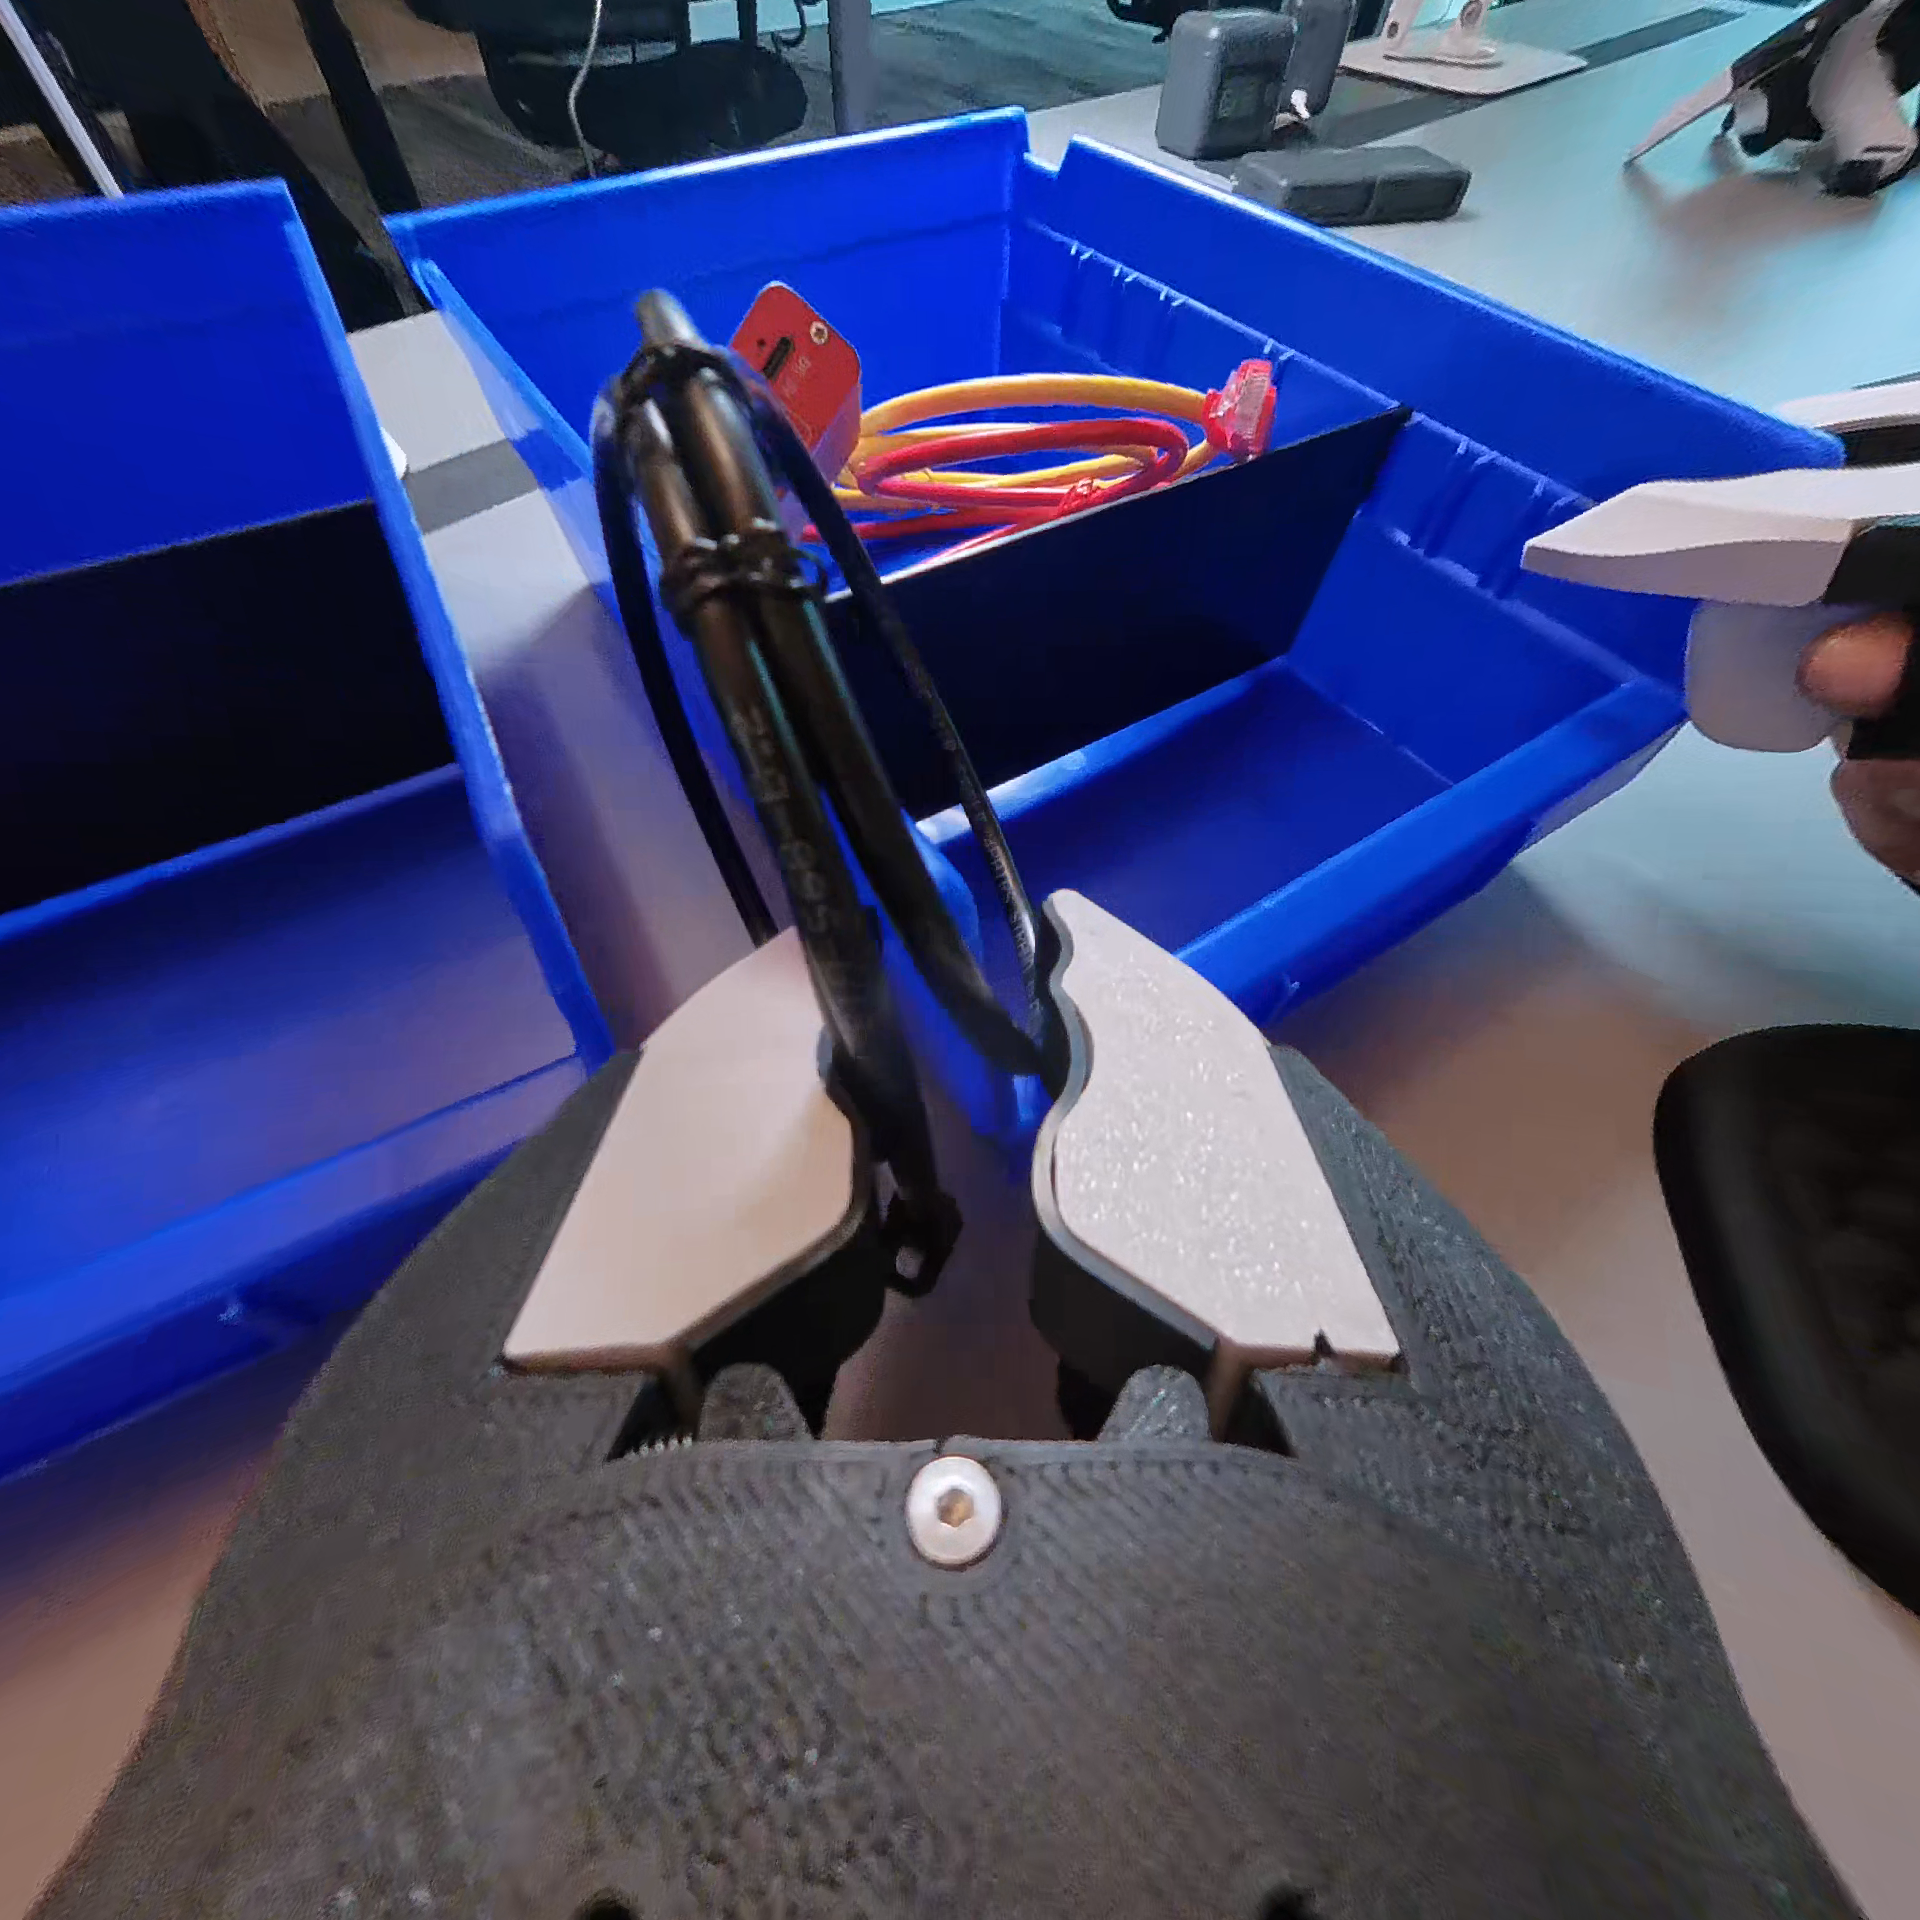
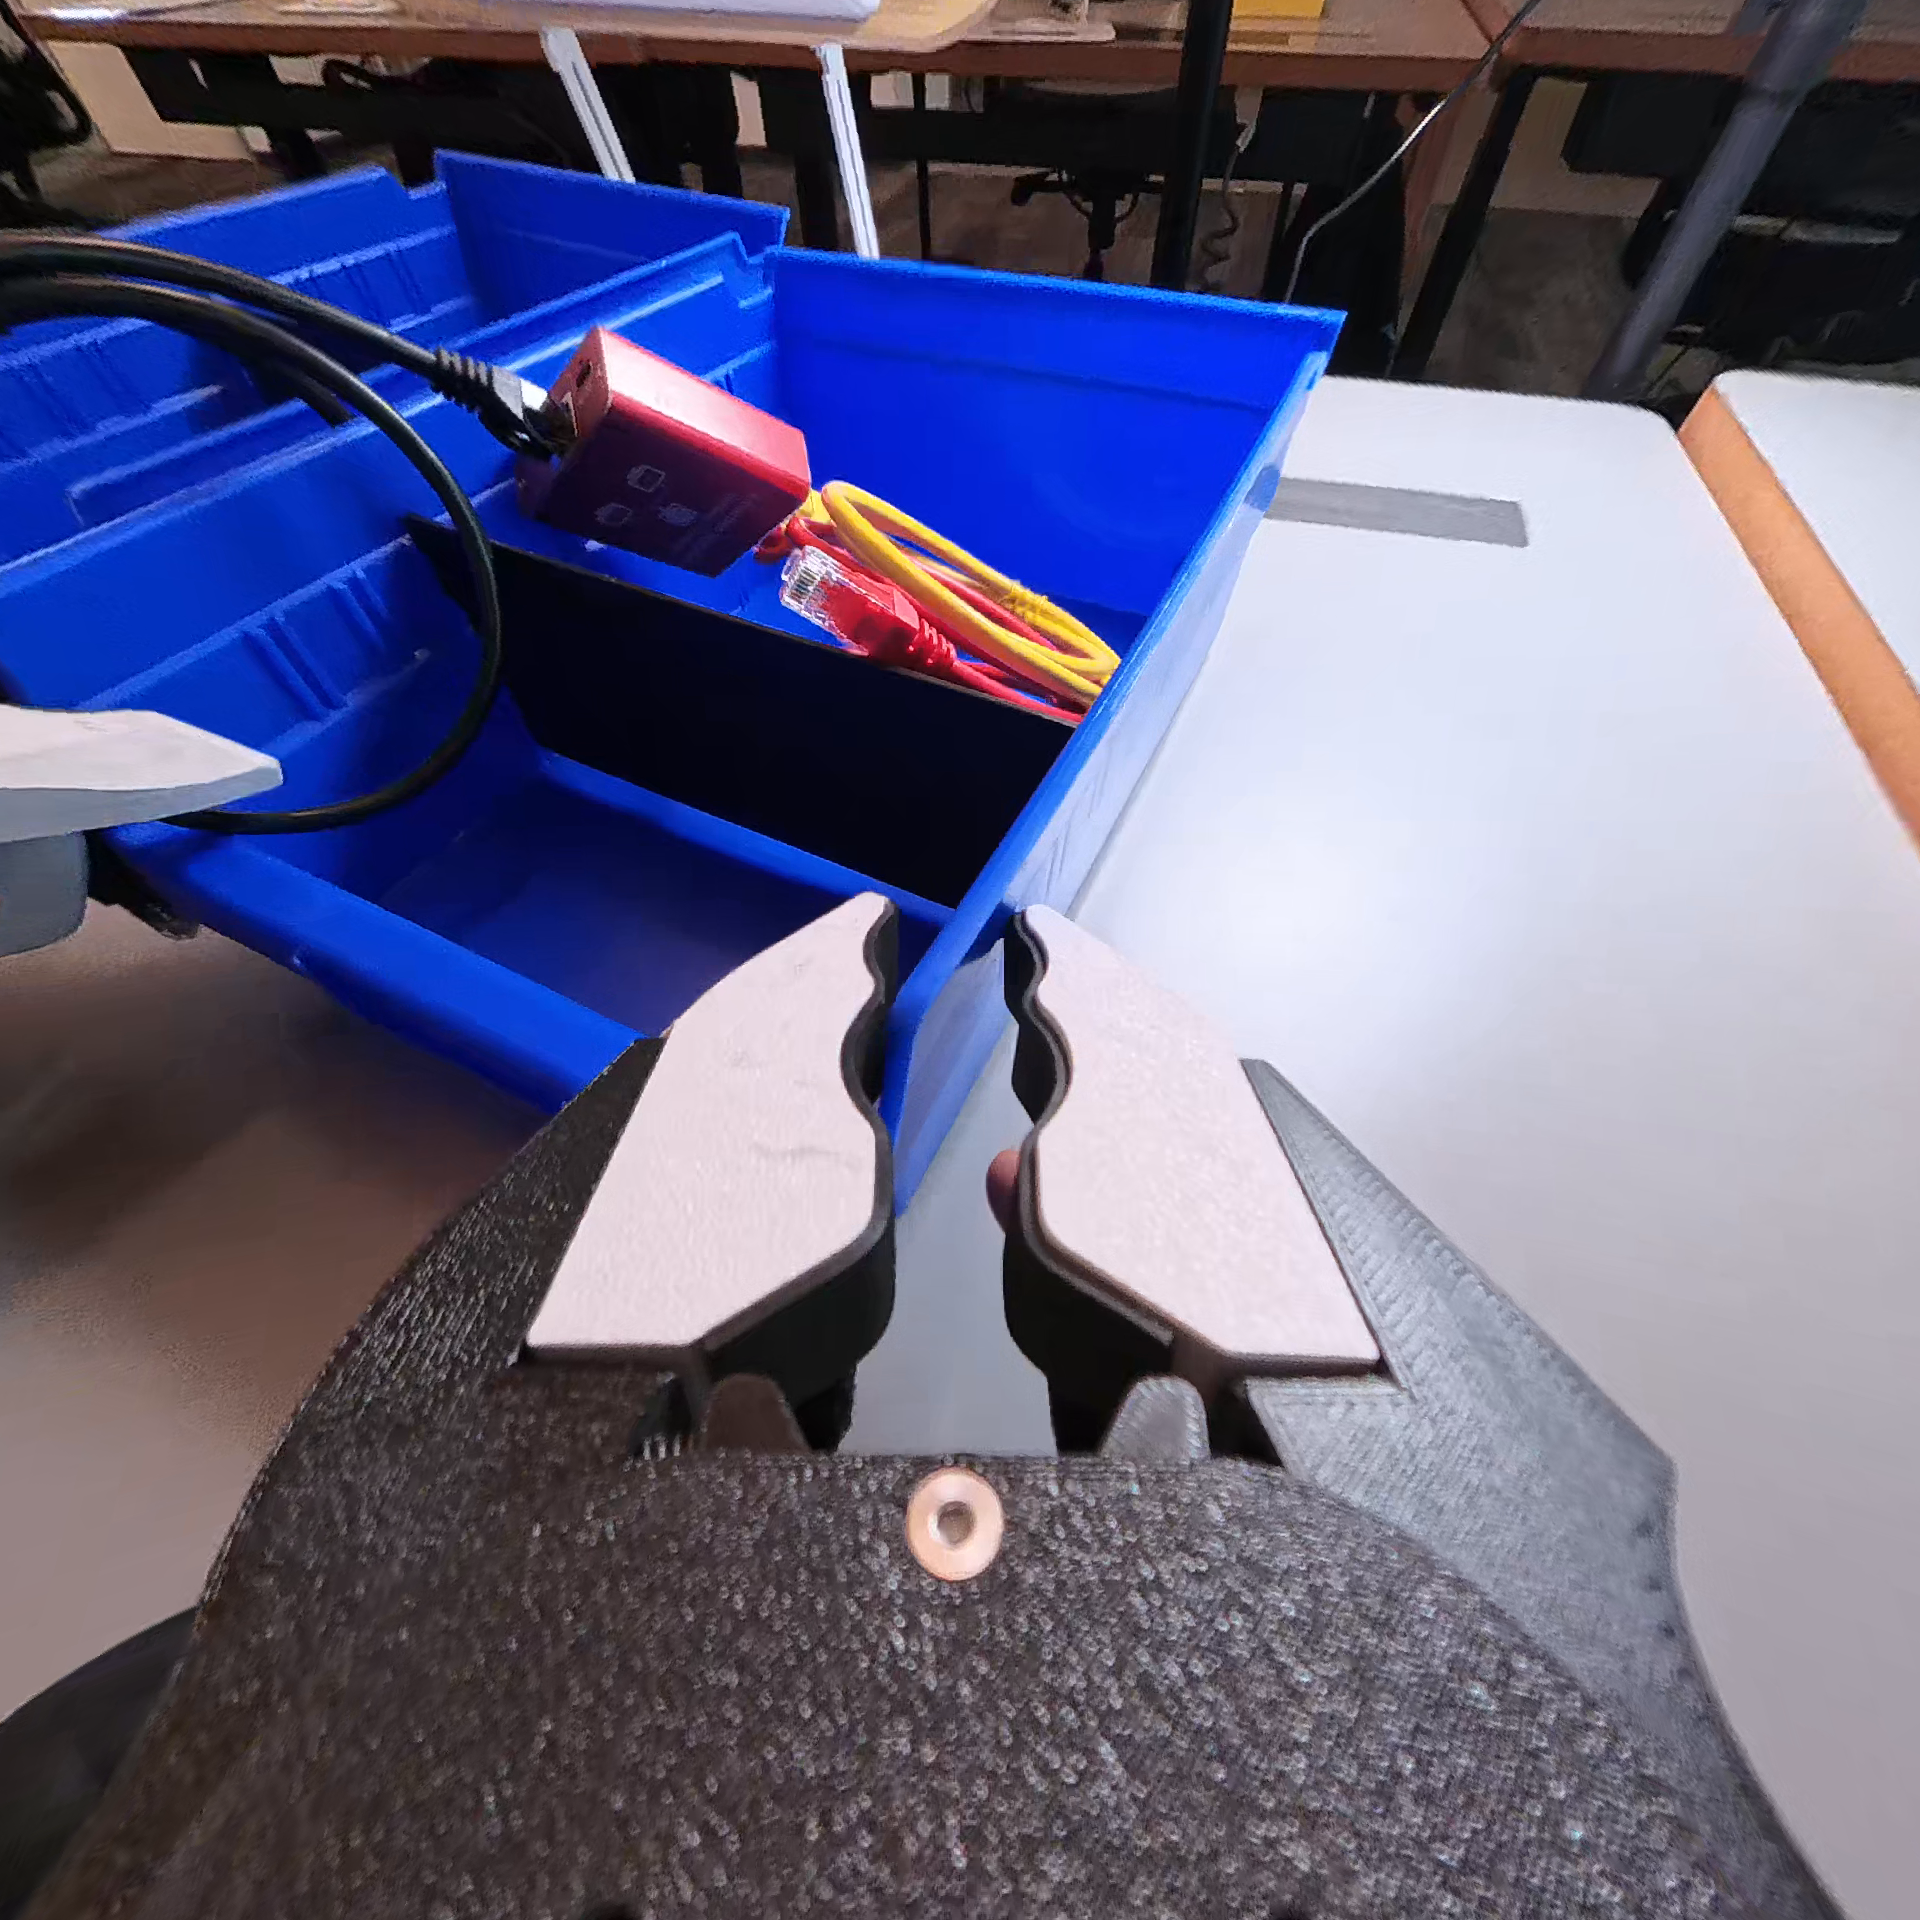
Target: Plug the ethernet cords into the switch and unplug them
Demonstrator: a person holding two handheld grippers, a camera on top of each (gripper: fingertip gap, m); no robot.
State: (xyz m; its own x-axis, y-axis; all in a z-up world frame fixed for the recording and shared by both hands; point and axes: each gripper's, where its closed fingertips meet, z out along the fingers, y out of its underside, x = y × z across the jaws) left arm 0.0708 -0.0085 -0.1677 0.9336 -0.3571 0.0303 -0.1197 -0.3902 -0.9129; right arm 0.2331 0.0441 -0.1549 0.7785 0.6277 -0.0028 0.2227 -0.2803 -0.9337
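My left gripper (image 1: 935, 935) is shut on a tied bundle of black cable (image 1: 769, 665), held up in front of a blue bin (image 1: 1455, 727). In the right wrist view the black cable (image 2: 457, 540) runs to a plug in the red switch (image 2: 665, 457), which leans in the bin's rear compartment. The switch (image 1: 800, 364) also shows behind the bundle. Yellow cord (image 1: 1039, 395) (image 2: 966, 582) and red cord (image 1: 1039, 457) (image 2: 904, 623) lie coiled beside it, unplugged. My right gripper (image 2: 951, 935) is open and empty at the bin's front right corner (image 2: 935, 1039); it also shows in the left wrist view (image 1: 1714, 551).
A black divider (image 2: 779, 717) splits the bin; its front compartment (image 2: 582, 894) holds nothing. A second blue bin (image 1: 156, 416) stands to the left. Grey devices (image 1: 1226, 94) and a black block (image 1: 1351, 182) lie on the far table. A black mesh chair (image 1: 1808, 1299) is at right.
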